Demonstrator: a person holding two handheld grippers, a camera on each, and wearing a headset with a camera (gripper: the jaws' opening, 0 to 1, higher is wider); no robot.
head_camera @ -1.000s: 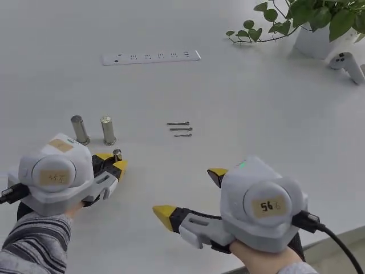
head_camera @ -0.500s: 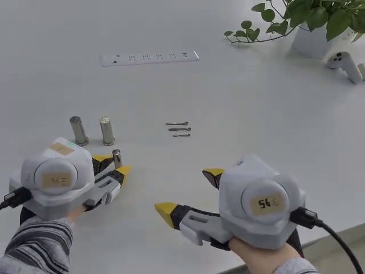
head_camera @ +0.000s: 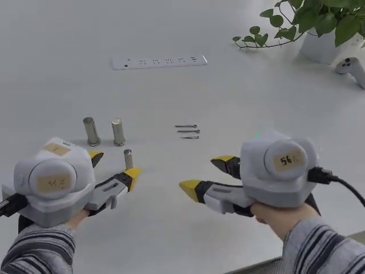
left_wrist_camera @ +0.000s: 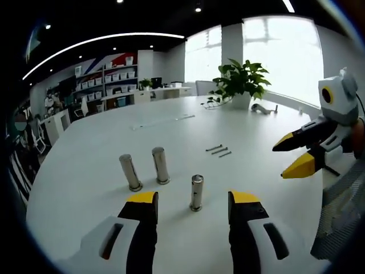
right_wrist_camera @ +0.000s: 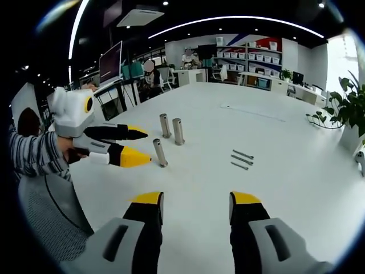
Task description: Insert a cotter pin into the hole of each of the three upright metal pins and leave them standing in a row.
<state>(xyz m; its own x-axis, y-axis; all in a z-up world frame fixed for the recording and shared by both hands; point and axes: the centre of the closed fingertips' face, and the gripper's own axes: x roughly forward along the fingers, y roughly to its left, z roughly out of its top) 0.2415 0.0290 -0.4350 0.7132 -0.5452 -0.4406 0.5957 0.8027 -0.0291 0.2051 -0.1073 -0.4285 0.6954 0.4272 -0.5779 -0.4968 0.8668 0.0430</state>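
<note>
Three upright metal pins stand on the white table: two side by side (head_camera: pixel 90 131) (head_camera: pixel 118 132), and a third pin (head_camera: pixel 128 159) closer to me, out of line with them. My left gripper (head_camera: pixel 114 164) is open, its yellow tips on either side of that third pin (left_wrist_camera: pixel 197 193) and not touching it. Three cotter pins (head_camera: pixel 189 131) lie flat in a small stack to the right of the metal pins. My right gripper (head_camera: pixel 204 174) is open and holds nothing, hovering near the table's front, short of the cotter pins (right_wrist_camera: pixel 242 158).
A white power strip (head_camera: pixel 159 61) lies at the back of the table. A potted plant (head_camera: pixel 319 23) and a white controller (head_camera: pixel 353 67) sit at the far right. The table's front edge (head_camera: pixel 319 251) runs close under my right hand.
My left gripper has opened and let go of the third pin, which now stands free between its tips. My right gripper has lifted and moved a little right.
</note>
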